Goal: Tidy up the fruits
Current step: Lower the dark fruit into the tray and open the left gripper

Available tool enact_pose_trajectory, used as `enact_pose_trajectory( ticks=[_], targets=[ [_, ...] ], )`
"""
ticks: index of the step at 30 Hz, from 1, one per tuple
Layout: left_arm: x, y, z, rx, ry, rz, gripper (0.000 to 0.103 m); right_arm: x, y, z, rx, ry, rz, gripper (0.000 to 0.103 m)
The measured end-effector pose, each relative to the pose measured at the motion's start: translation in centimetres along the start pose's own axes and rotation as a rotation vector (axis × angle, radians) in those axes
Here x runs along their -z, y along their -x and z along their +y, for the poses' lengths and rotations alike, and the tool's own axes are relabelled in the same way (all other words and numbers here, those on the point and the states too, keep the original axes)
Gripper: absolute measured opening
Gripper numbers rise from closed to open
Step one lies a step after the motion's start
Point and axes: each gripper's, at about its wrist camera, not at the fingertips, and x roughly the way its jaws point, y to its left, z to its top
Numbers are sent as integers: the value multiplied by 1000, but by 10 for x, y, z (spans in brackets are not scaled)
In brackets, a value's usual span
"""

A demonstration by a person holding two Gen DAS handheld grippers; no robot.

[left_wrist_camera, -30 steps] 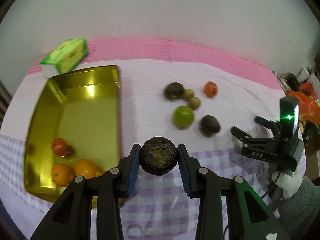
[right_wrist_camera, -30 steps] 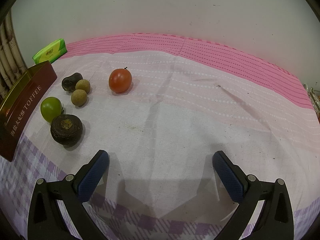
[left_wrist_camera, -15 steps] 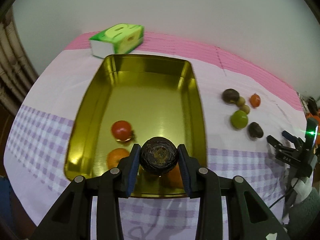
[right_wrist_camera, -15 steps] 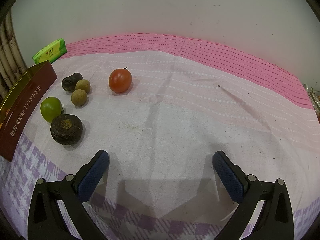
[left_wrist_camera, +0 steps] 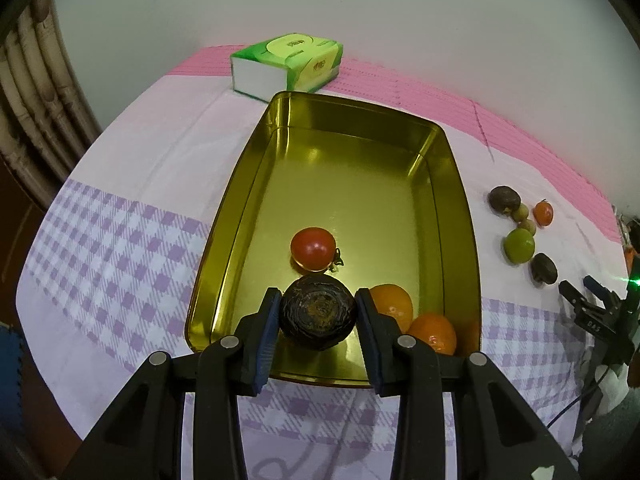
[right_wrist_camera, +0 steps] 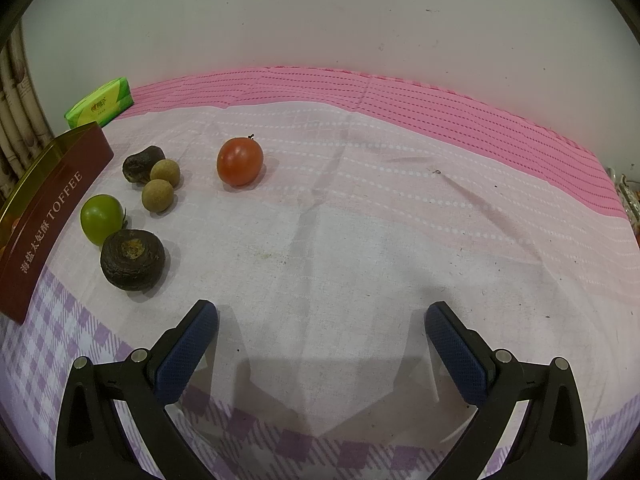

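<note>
The left gripper [left_wrist_camera: 318, 320] pinches a dark, rough-skinned round fruit [left_wrist_camera: 318, 317] between its blue pads, one pad pressed to each side. It hangs over the near end of a gold tin [left_wrist_camera: 460, 216], an open rectangular tray on the table [left_wrist_camera: 132, 184]. Inside the tin lie a red tomato [left_wrist_camera: 313, 248] near the middle and two oranges [left_wrist_camera: 412, 320] in the near right corner, just right of the held fruit. A green tissue pack [left_wrist_camera: 290, 66] sits just beyond the tin's far end.

To the right of the tin, on the cloth, the remaining fruits form a loose cluster: a green fruit [right_wrist_camera: 102, 218], a second dark round fruit [right_wrist_camera: 132, 260] just near of it, two small tan fruits [right_wrist_camera: 160, 186] touching each other, a dark wrinkled fruit [right_wrist_camera: 140, 164] against the farther tan one, and an orange-red tomato [right_wrist_camera: 240, 161] apart to the right.

The right gripper [right_wrist_camera: 322, 332] hovers over bare cloth near of this cluster, its jaws spread wide with nothing between them. From its view the tin's maroon side wall [right_wrist_camera: 56, 216] shows at the left edge, printed "TOFFEE".
</note>
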Motion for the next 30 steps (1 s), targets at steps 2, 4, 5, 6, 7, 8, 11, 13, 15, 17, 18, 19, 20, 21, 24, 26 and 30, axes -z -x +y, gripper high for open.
enact_pose_trajectory(
  ticks=[2, 4, 5, 6, 7, 8, 11, 13, 15, 17, 18, 19, 20, 21, 24, 26, 30],
  targets=[
    [1, -2, -2, 3, -7, 5, 34, 0, 0, 0, 0, 0, 0, 103],
    [2, -3, -3, 9, -16, 8, 34, 0, 0, 0, 0, -1, 0, 103],
    [2, -4, -4, 9, -19, 11, 34, 0, 0, 0, 0, 0, 0, 103],
    [2, -5, -5, 10, -21, 12, 34, 0, 0, 0, 0, 0, 0, 103],
    [2, -6, -7, 13, -28, 16, 34, 0, 0, 0, 0, 0, 0, 103],
    [3, -8, -8, 15, -33, 19, 34, 0, 0, 0, 0, 0, 0, 103],
    [4, -12, -12, 16, -50, 29, 34, 0, 0, 0, 0, 0, 0, 103],
    [5, -14, -14, 21, -59, 36, 34, 0, 0, 0, 0, 0, 0, 103],
    [5, -15, -15, 15, -70, 33, 34, 0, 0, 0, 0, 0, 0, 103],
    [5, -16, -15, 12, -71, 32, 34, 0, 0, 0, 0, 0, 0, 103],
    [5, -16, -15, 10, -71, 32, 34, 0, 0, 0, 0, 0, 0, 103],
    [5, -16, -15, 9, -72, 32, 34, 0, 0, 0, 0, -1, 1, 103],
    [5, -16, -15, 9, -73, 32, 34, 0, 0, 0, 0, -1, 1, 103],
    [6, -16, -15, 6, -73, 31, 34, 0, 0, 0, 0, -1, 1, 103],
    [5, -18, -15, -2, -84, 28, 34, 0, 0, 0, 0, -1, 1, 103],
    [6, -18, -16, -6, -89, 25, 34, 0, 0, 0, 0, -1, 1, 103],
    [7, -19, -17, -12, -97, 21, 34, 0, 0, 0, -1, -1, 1, 103]
  ],
)
